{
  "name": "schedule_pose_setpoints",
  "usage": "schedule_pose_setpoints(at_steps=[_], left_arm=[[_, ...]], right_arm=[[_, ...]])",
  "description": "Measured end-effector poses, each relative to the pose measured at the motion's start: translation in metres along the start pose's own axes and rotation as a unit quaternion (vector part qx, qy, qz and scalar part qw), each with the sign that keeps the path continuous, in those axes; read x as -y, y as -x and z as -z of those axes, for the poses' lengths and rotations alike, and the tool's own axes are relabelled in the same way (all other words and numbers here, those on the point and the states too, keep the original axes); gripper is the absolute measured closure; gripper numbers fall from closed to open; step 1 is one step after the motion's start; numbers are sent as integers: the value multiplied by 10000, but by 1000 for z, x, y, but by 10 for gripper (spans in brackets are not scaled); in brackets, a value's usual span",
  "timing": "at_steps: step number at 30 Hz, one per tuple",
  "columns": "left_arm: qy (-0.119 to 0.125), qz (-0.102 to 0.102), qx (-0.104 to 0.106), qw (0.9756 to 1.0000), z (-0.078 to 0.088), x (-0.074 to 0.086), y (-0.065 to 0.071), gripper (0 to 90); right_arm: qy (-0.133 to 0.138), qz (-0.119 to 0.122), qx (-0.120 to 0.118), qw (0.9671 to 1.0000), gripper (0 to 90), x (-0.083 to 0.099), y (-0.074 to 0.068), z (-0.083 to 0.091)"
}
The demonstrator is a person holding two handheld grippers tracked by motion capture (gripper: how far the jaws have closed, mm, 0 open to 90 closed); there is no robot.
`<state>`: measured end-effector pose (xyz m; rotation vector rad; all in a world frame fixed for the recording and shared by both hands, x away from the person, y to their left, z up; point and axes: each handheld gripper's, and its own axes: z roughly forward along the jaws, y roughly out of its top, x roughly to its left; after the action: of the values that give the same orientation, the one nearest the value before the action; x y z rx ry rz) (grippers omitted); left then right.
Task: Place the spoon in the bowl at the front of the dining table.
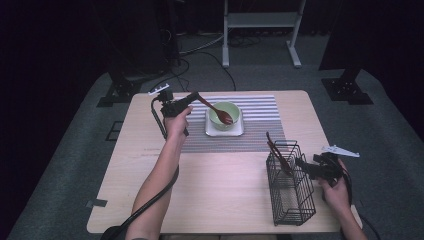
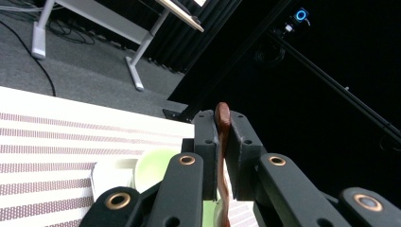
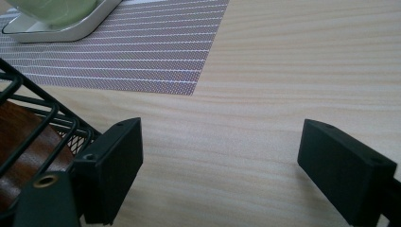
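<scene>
Two grippers on the table here, and the left gripper (image 1: 192,99) has the job. Its jaws are clamped tight on the handle of a brown wooden spoon (image 1: 216,111), which the left gripper view shows pinched edge-on between the pads (image 2: 222,142). The spoon's head sits in the pale green bowl (image 1: 231,108), which rests on a small white tray (image 1: 210,131) on the striped placemat (image 1: 260,112).

The spoon looks light, stiff and smooth, maybe a bit slick if it's lacquered. Gripping near the far end of the handle gives reach, but the head could swing or twist in the pads, so taking it closer to the middle would probably be steadier. It's not fragile; the bowl is the thing to avoid knocking.

The right gripper (image 1: 306,167) sits next to the black wire caddy (image 1: 292,200) near the right edge of the table, with its jaws spread wide and holding nothing, one pad (image 3: 113,163) just beside the wire. More brown utensils (image 1: 275,150) stand in the caddy.
</scene>
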<state>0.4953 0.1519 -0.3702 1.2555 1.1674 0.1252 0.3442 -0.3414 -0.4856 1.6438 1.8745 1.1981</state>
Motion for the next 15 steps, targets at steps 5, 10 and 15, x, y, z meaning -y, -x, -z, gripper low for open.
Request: schedule_pose_setpoints(at_steps=[5, 10, 15], left_arm=[[10, -18, -57, 10000, -3, -2, -1, 841], [103, 46, -108, 9999, -5, -2, -4, 841], [135, 58, -148, 9998, -5, -2, -6, 841]], right_arm=[[7, -18, -16, 10000, 134, 0, 1, 0], [10, -14, -22, 10000, 134, 0, 1, 0], [13, -21, -30, 10000, 134, 0, 1, 0]])
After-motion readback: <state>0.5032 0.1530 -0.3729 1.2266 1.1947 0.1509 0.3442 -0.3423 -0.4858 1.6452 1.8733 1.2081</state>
